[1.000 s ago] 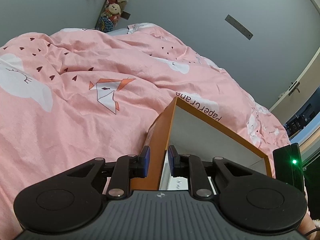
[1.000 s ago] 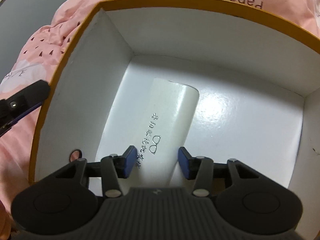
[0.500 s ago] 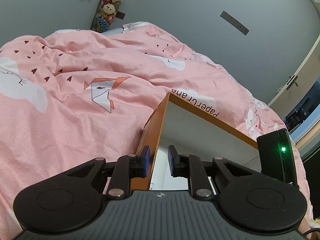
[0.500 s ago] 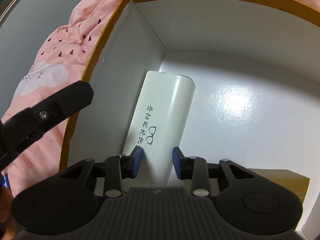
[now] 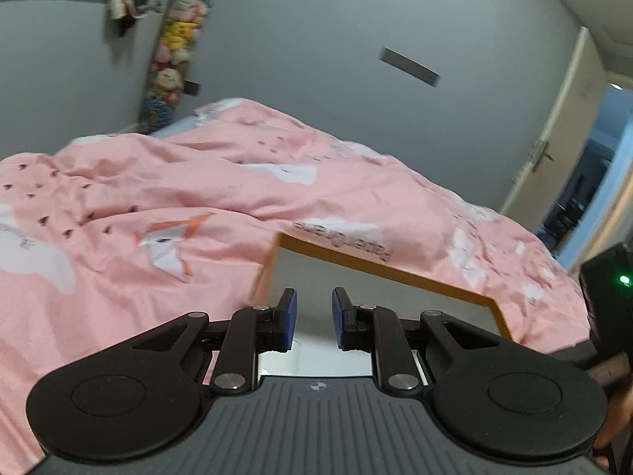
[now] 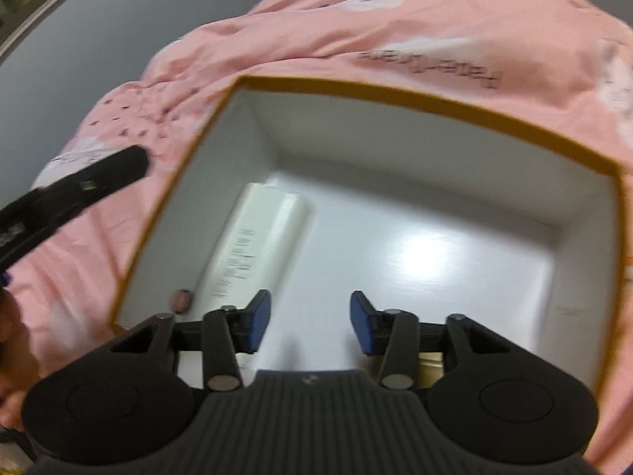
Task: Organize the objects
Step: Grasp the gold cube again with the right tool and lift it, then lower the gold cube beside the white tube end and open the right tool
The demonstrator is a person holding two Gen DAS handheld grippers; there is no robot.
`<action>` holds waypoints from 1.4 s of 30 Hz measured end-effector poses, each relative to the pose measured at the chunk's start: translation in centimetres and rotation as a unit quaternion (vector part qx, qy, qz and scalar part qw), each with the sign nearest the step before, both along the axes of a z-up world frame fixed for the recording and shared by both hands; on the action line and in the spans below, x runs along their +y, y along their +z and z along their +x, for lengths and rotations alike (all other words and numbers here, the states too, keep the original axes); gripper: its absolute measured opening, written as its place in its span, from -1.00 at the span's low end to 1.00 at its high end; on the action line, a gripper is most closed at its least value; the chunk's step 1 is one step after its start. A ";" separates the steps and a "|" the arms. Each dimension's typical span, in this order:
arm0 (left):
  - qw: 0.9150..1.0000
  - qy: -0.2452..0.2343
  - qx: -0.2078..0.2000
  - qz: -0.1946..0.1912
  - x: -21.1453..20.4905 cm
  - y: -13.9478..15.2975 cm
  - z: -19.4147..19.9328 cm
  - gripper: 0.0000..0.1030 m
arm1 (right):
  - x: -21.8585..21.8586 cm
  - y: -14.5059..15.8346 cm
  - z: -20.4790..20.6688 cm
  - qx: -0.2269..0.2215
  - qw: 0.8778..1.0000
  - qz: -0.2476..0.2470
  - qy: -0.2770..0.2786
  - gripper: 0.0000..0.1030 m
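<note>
An orange-rimmed box (image 6: pixel 435 97) with a white inside sits on the pink bed cover. A white glasses case (image 6: pixel 257 245) lies on the box floor along its left wall. My right gripper (image 6: pixel 310 322) is open and empty, raised above the box, with the case to the left of its fingers. My left gripper (image 5: pixel 312 318) is open and empty, above the box's near left corner (image 5: pixel 277 245). In the right wrist view the left gripper's arm (image 6: pixel 79 186) shows over the cover, left of the box.
The pink bed cover (image 5: pixel 118 206) spreads all around the box. A small tan block (image 6: pixel 429 360) lies in the box, mostly hidden behind my right finger. A grey wall, hanging soft toys (image 5: pixel 170 59) and a door (image 5: pixel 554 150) stand beyond the bed.
My right gripper let go of the glasses case, opened and pulled back upward. My left gripper released the box's left wall, opened and lifted away.
</note>
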State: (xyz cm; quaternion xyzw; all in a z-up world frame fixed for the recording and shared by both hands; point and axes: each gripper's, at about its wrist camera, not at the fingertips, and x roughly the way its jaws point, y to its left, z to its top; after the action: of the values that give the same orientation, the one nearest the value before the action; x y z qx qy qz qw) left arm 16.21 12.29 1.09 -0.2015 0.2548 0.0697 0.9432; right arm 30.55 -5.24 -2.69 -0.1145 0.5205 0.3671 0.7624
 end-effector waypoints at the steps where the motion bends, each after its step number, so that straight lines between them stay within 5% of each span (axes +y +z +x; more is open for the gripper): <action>1: 1.000 -0.009 0.003 -0.002 -0.3 -0.1 0.2 -0.59 | -0.7 -0.2 0.3 -0.002 1.000 -0.013 -0.009 0.07; 8: 0.995 -0.067 0.070 0.006 -2.3 -1.4 1.9 -0.59 | -2.9 -2.0 0.7 0.001 0.998 -0.064 -0.020 0.39; 18: 0.990 -0.075 0.118 0.021 -2.7 -2.9 2.4 -0.59 | -2.3 -3.1 1.1 0.023 0.997 -0.075 -0.020 0.21; 25: 0.992 -0.034 0.101 0.070 -2.6 -1.1 2.0 -0.57 | -2.0 -2.1 2.8 0.037 0.997 -0.004 -0.074 0.20; 31: 0.984 0.013 0.116 0.138 -2.1 0.9 3.2 -0.37 | 0.3 -1.0 4.1 0.028 0.987 0.074 -0.141 0.20; 38: 0.979 0.019 0.162 0.120 -0.7 -1.2 4.9 -0.40 | 3.1 -2.2 5.2 0.028 0.973 0.113 -0.200 0.20; 42: 0.979 0.016 0.168 0.117 -0.4 -1.8 5.3 -0.62 | 4.5 -3.4 5.1 0.032 0.971 0.123 -0.202 0.20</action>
State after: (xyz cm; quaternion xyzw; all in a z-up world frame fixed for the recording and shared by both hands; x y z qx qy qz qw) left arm 21.53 11.85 -0.70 -0.0789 0.3959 0.1471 0.9030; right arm 35.67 -0.77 -6.09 0.1000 0.5078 0.2704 0.8118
